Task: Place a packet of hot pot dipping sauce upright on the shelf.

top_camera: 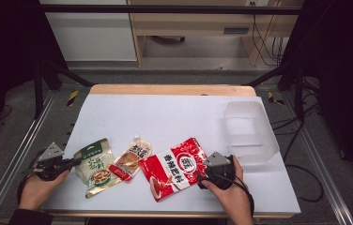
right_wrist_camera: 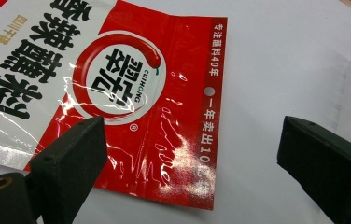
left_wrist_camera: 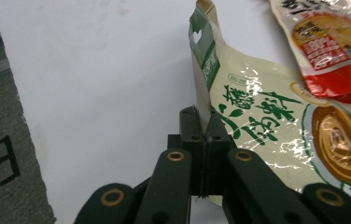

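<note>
Meanwhile, the left gripper (left_wrist_camera: 205, 140) clamps its jaws on the left edge of the green-and-cream pouch (top_camera: 95, 166), apparently to lift or drag it. At near right, the right gripper (right_wrist_camera: 190, 154) hovers with jaws wide apart over the red sauce packet (right_wrist_camera: 131, 93), whose right end lies between them. A clear plastic bin (top_camera: 249, 131) waits farther right.

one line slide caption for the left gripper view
Left gripper shut on the edge of a green-and-cream pouch.
</note>
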Available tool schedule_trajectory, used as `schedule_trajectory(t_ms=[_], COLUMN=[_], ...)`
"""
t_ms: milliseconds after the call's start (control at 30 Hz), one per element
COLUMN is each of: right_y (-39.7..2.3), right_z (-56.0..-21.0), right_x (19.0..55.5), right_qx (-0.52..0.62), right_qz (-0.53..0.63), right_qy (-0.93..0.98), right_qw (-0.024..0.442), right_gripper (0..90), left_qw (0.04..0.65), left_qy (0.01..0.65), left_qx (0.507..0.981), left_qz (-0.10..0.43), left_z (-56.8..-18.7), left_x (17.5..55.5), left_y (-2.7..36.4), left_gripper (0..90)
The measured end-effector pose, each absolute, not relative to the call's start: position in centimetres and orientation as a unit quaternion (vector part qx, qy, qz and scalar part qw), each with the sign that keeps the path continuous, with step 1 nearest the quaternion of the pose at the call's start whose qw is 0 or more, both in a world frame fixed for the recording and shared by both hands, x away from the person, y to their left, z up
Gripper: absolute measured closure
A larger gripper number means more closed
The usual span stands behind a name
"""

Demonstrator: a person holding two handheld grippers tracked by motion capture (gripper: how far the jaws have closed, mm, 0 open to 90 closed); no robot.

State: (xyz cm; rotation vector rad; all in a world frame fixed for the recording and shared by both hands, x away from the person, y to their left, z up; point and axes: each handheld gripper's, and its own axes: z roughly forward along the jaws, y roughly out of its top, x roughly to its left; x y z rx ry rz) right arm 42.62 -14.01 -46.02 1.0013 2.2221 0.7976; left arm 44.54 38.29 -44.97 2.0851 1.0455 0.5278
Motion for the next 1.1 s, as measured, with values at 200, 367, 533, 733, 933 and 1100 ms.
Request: schedule_trajectory(t_ms=[200,367,533,733,933,1100], right_y=[-14.4,-14.3,-14.2,-14.3,-14.1,-14.0], right_z=[-45.9,-45.9,-46.0,-46.0,-46.0,-45.7], right_x=[42.7,42.6,42.7,42.7,42.7,42.4], right_qx=[0.378,0.378,0.376,0.376,0.375,0.373], right_qz=[0.301,0.3,0.299,0.298,0.305,0.321], right_qy=[0.827,0.826,0.827,0.829,0.827,0.825], right_qw=[0.287,0.29,0.292,0.289,0.288,0.277], right_gripper=[8.9,8.2,8.2,8.1,7.7,7.9], left_qw=[0.392,0.407,0.409,0.412,0.403,0.399], left_qy=[0.392,0.38,0.361,0.331,0.3,0.282], left_qx=[0.797,0.786,0.788,0.796,0.813,0.822], left_qz=[0.239,0.268,0.285,0.295,0.294,0.293], left_z=[-42.6,-40.7,-39.0,-37.3,-36.1,-34.5], left_x=[43.0,41.7,40.8,40.2,40.1,40.8], left_y=[38.0,38.4,38.5,37.2,35.8,35.0], left_gripper=[90.0,90.0,90.0,90.0,90.0,90.0])
